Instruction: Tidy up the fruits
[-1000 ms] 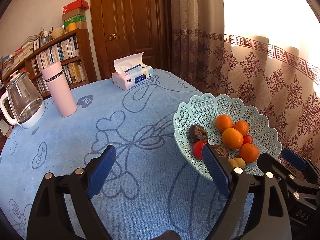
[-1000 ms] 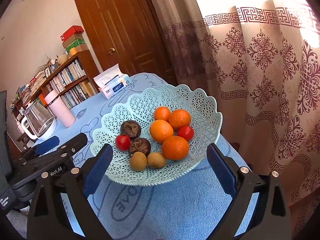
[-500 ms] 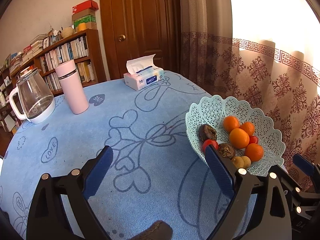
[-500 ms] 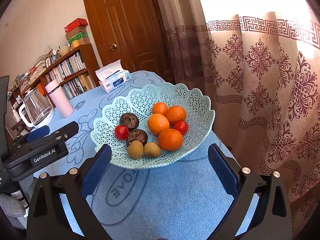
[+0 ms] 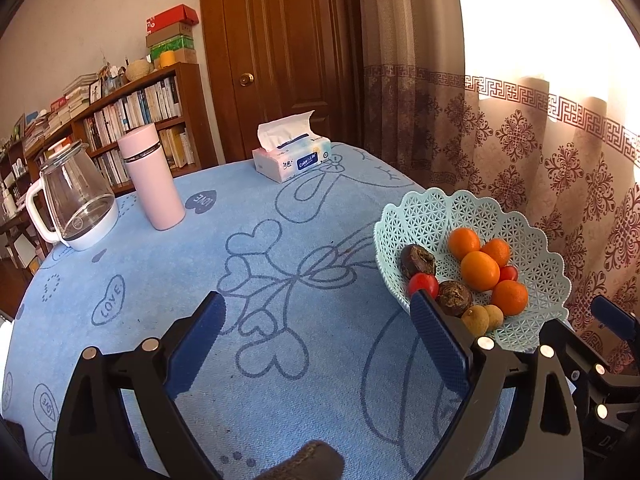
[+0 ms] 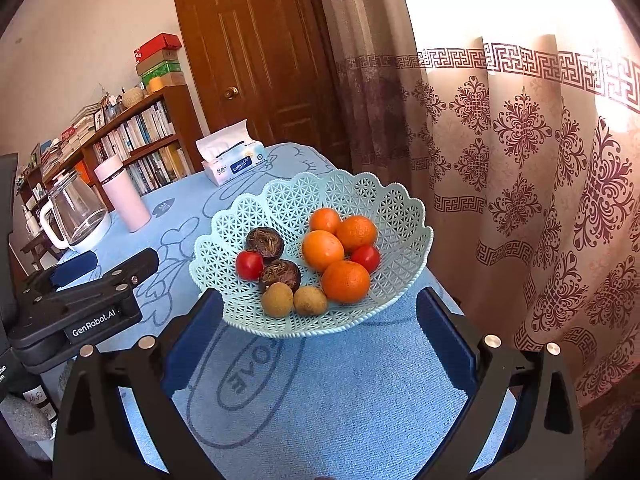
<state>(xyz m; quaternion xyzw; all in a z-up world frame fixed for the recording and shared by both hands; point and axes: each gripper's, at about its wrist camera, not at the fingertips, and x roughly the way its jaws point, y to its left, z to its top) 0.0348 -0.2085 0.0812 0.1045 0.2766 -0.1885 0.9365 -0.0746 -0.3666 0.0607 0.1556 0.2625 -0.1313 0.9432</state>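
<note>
Both the left tongs [image 5: 316, 320] and right tongs [image 6: 320, 316] stand spread wide, the left's jaws having just opened, gripping nothing.

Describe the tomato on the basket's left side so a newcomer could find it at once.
Start at the pale green lattice basket on the blue tablecloth by the curtain. On its left side lie two dark, wrinkled fruits; the tomato sits against them, nearest the rim. It is small, glossy red, unlike the other tomato wedged among oranges.

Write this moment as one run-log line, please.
left gripper: open, just widened, empty | right gripper: open, empty | fruits: all in basket | table: no loose fruit seen
</note>
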